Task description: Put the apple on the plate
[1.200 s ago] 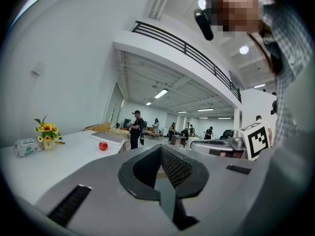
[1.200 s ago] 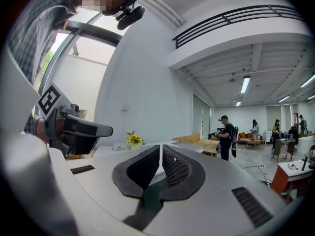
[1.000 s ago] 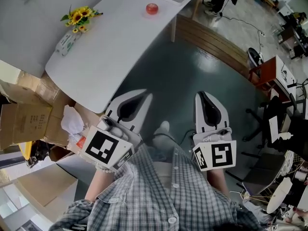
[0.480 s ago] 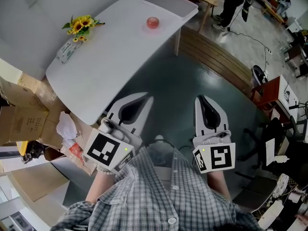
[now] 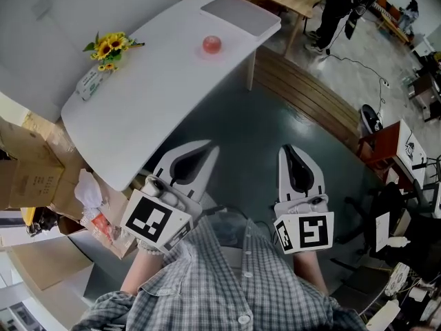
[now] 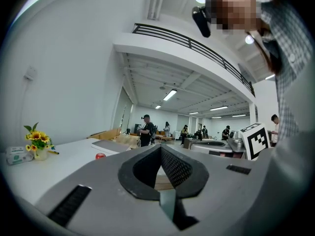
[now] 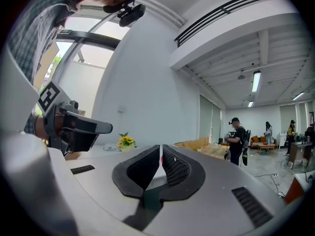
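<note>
On the far end of the white surface (image 5: pixel 138 109), a red apple (image 5: pixel 211 44) is seen lying just beside a grey tray (image 5: pixel 240 14), on its near left and not on it. Sunflowers (image 5: pixel 109 45) and a wrapped packet (image 5: pixel 88 83) are set at the left edge; the packet's print is too small to be read. Both tools are held near a checked shirt (image 5: pixel 207 288), over the dark floor (image 5: pixel 255 123), well apart from the apple. The left gripper (image 5: pixel 211 147) is clenched with nothing between its jaws, as is the right gripper (image 5: pixel 287 148). Black-and-white square markers are carried on both cubes.
</note>
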The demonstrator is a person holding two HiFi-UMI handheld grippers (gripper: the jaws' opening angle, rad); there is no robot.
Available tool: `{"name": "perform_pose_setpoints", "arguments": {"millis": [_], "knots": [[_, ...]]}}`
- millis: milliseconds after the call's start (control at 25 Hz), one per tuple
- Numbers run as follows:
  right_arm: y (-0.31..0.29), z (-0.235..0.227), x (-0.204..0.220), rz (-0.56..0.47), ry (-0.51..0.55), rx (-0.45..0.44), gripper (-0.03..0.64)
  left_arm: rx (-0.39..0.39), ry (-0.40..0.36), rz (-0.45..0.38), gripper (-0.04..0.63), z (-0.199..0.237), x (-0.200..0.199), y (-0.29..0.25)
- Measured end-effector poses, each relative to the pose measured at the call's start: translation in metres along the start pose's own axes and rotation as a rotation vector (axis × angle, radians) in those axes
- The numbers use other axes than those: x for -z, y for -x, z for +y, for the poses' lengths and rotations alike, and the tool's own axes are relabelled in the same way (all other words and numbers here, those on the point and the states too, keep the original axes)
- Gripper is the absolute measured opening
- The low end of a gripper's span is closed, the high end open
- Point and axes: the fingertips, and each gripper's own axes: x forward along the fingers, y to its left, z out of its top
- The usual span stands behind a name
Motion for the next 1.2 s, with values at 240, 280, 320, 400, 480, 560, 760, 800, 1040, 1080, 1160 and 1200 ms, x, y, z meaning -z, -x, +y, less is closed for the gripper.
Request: {"name": "perform_pose_setpoints", "arguments": {"millis": [240, 280, 320, 400, 480, 560, 760, 800, 1040, 1080, 1160, 1200], "knots": [[0.004, -0.018, 0.011, 0.023, 0.006, 0.051, 0.032, 0.053, -0.014, 0.02, 0.009, -0.006, 0.0, -0.029], [0.004, -0.024, 0.013, 0.027, 0.009, 0.065, 0.032, 0.065, -0.018, 0.022, 0.009, -0.007, 0.0, -0.034], [0.004, -0.029, 0.014, 0.031, 0.009, 0.078, 0.032, 0.074, -0.02, 0.027, 0.009, -0.008, 0.0, -0.04], [0.0, -0.038, 0.017, 0.037, 0.002, 0.098, 0.032, 0.086, -0.018, 0.041, 0.009, -0.006, 0.002, -0.05], [-0.008, -0.046, 0.019, 0.042, -0.001, 0.11, 0.032, 0.093, -0.019, 0.05, 0.009, -0.002, 0.003, -0.06], [-0.018, -0.052, 0.021, 0.047, 0.003, 0.115, 0.032, 0.1, -0.019, 0.051, 0.009, 0.005, 0.004, -0.072], [-0.056, -0.073, 0.023, 0.06, 0.016, 0.124, 0.032, 0.117, -0.011, 0.052, 0.009, 0.033, 0.001, -0.11], [-0.065, -0.079, 0.023, 0.063, 0.014, 0.128, 0.032, 0.12, -0.01, 0.055, 0.009, 0.039, -0.001, -0.12], [-0.121, -0.105, 0.023, 0.08, 0.017, 0.121, 0.032, 0.131, -0.007, 0.071, 0.009, 0.079, -0.01, -0.174], [-0.131, -0.109, 0.023, 0.082, 0.017, 0.122, 0.032, 0.134, -0.007, 0.07, 0.009, 0.085, -0.012, -0.183], [-0.15, -0.12, 0.022, 0.082, 0.011, 0.125, 0.032, 0.141, -0.012, 0.073, 0.009, 0.097, -0.016, -0.201], [-0.16, -0.126, 0.021, 0.082, 0.008, 0.127, 0.032, 0.144, -0.018, 0.074, 0.009, 0.102, -0.019, -0.21]]}}
